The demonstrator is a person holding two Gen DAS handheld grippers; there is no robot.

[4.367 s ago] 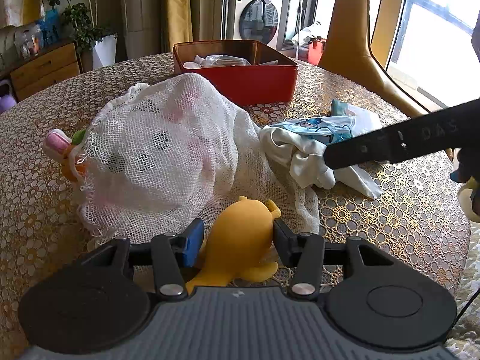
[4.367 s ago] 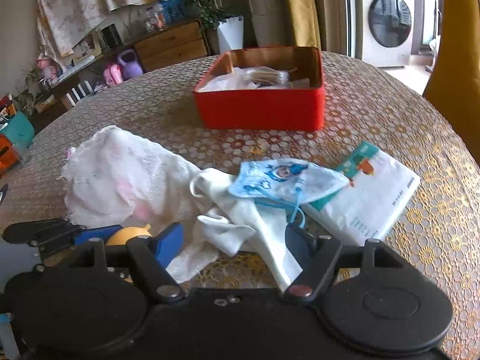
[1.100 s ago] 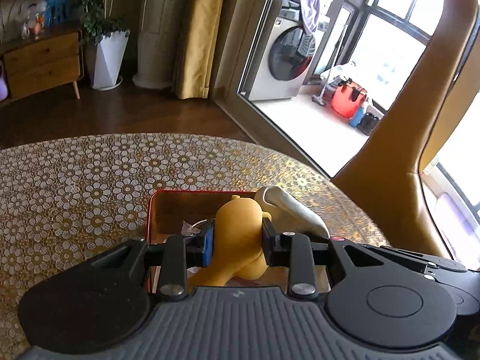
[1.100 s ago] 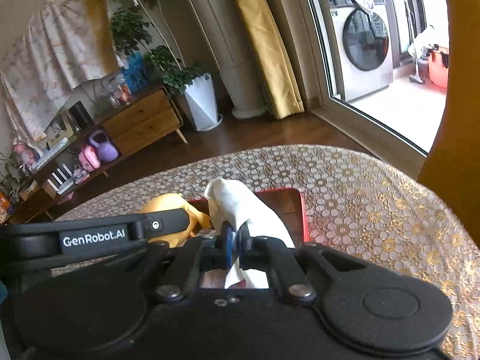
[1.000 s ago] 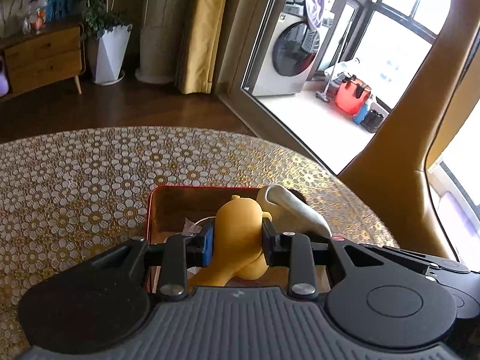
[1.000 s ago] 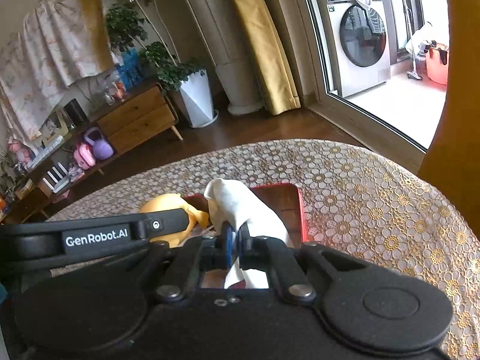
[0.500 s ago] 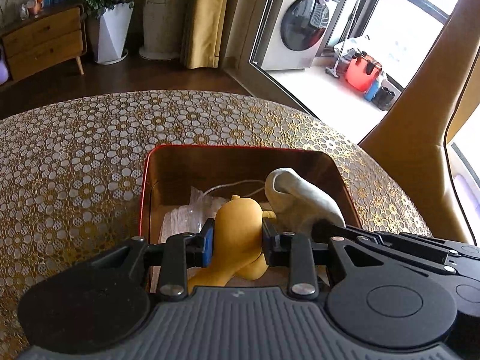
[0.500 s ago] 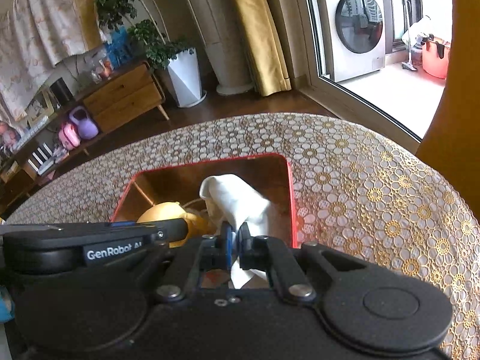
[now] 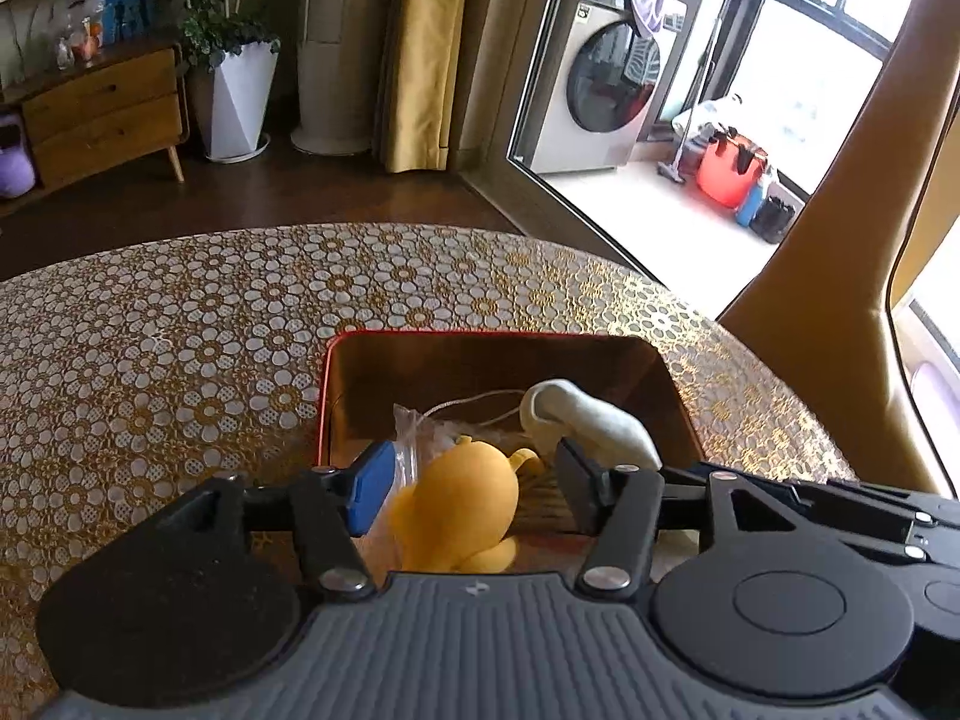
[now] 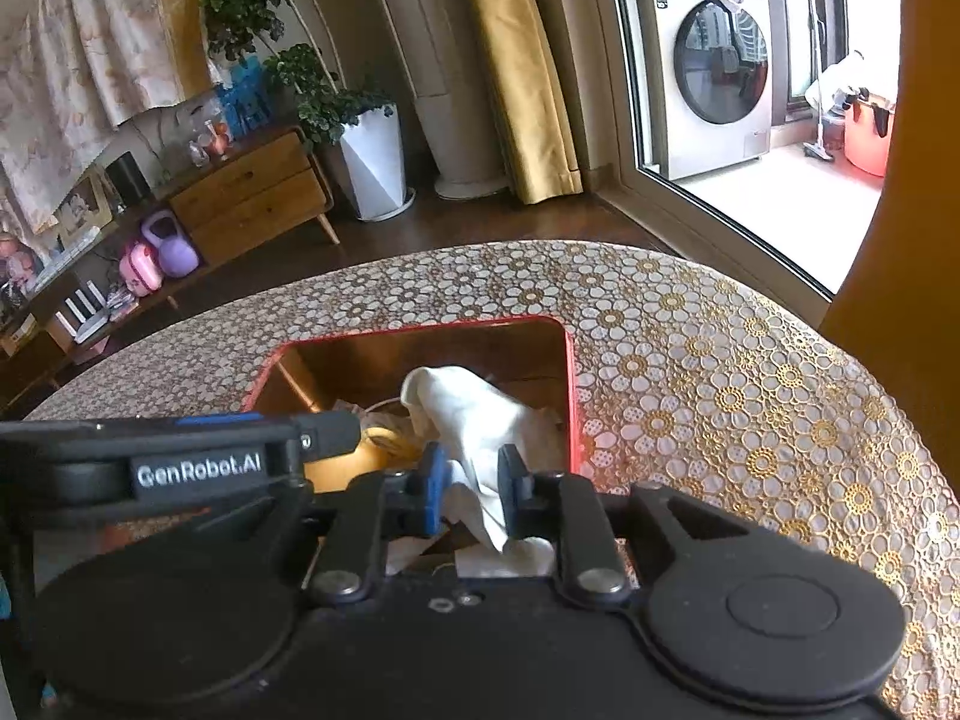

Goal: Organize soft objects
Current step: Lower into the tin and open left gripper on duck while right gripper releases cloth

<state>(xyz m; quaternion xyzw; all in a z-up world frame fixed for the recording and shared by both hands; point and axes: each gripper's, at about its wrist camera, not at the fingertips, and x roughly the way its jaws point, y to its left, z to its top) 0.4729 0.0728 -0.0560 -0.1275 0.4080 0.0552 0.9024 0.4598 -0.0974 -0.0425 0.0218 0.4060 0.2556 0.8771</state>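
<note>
With both grippers' jaws just parted over the box [image 9: 672, 372], left gripper [image 9: 471, 483] clear of the toy [image 9: 462, 504], the cloth [image 10: 474, 414] may snag the right gripper [image 10: 471, 489] when lifted.

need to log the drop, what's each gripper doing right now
Left gripper: open, fingers just spread clear of the yellow toy over the red box.
Right gripper: opening, white cloth still between the fingers, apparently loose.

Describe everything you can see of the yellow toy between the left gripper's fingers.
The yellow toy is a smooth, rounded figure that looks like soft rubber, with small stubby limbs. It sits inside the red box, resting against a clear plastic bag. The left gripper has just been opening; its pads stand clear of the toy on both sides.
</note>
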